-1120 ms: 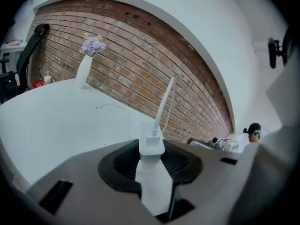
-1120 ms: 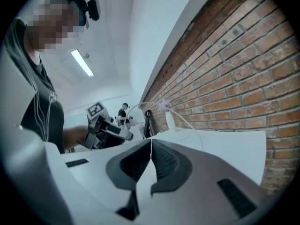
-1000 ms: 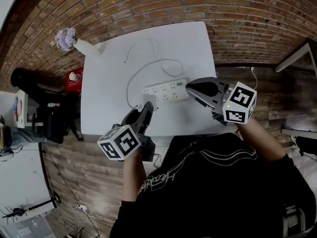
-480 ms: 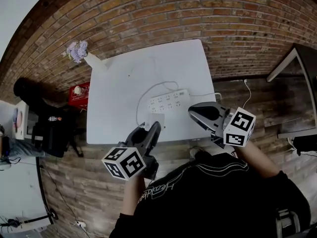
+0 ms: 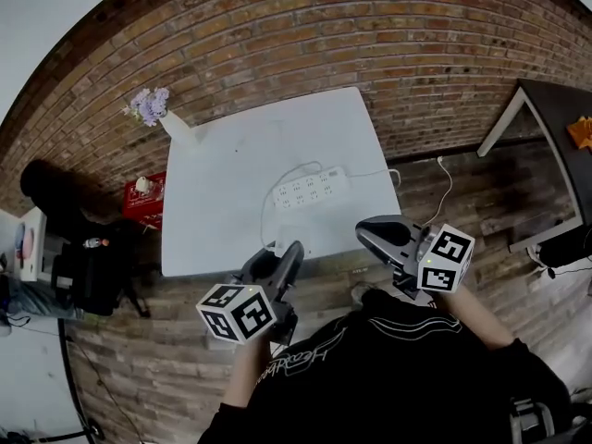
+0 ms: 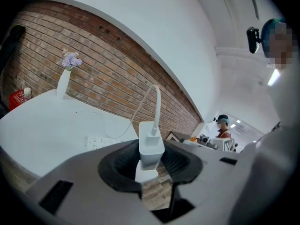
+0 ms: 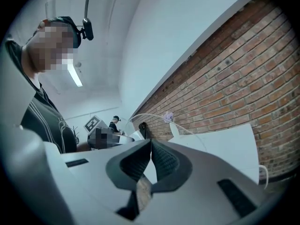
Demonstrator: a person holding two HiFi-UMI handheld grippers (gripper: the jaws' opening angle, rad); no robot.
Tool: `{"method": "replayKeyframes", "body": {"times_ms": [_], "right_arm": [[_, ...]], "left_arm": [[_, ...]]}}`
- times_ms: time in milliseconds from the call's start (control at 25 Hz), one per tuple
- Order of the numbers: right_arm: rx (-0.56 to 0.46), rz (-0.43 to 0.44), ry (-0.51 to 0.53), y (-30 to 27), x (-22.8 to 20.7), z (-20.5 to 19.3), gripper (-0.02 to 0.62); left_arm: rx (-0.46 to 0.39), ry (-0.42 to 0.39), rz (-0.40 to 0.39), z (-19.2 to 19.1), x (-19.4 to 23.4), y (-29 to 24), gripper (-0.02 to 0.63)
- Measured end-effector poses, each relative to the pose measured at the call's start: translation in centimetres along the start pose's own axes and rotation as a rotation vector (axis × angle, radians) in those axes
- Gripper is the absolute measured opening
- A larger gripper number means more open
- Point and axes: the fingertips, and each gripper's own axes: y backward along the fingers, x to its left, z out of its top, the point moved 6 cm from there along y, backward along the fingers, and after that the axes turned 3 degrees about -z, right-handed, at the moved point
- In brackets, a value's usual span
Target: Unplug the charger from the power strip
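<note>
The white charger (image 6: 151, 148) sits upright between the pads of my left gripper (image 6: 152, 165), which is shut on it. Its white cable (image 6: 154, 102) rises from the top and curves back to the table. In the head view my left gripper (image 5: 287, 251) hangs just off the front edge of the white table (image 5: 222, 169). The white power strip (image 5: 310, 188) lies on the table beyond it, also seen in the left gripper view as the power strip (image 6: 101, 142). My right gripper (image 5: 368, 233) is off the table's front right, shut and empty, its jaws pressed together at the gripper (image 7: 150, 150).
A white vase of purple flowers (image 5: 166, 117) stands at the table's back left corner against the brick wall. A red box (image 5: 143, 191) and dark bags (image 5: 83, 248) sit on the floor at the left. A dark table (image 5: 546, 128) stands at the right. Another cable (image 5: 446, 185) trails on the wooden floor.
Both grippers have drawn back from the table toward the person. The charger went with the left gripper, away from the power strip, and its cable now stretches off the front edge.
</note>
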Motion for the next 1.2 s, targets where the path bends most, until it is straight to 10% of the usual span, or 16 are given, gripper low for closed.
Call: {"method": "replayKeyframes", "body": {"times_ms": [1200], "right_arm": [[0.047, -0.058, -0.013, 1.7, 3.4, -2.5, -0.003]], "left_arm": [[-0.004, -0.069, -0.039, -2.1, -1.6, 2.3, 0.137]]}}
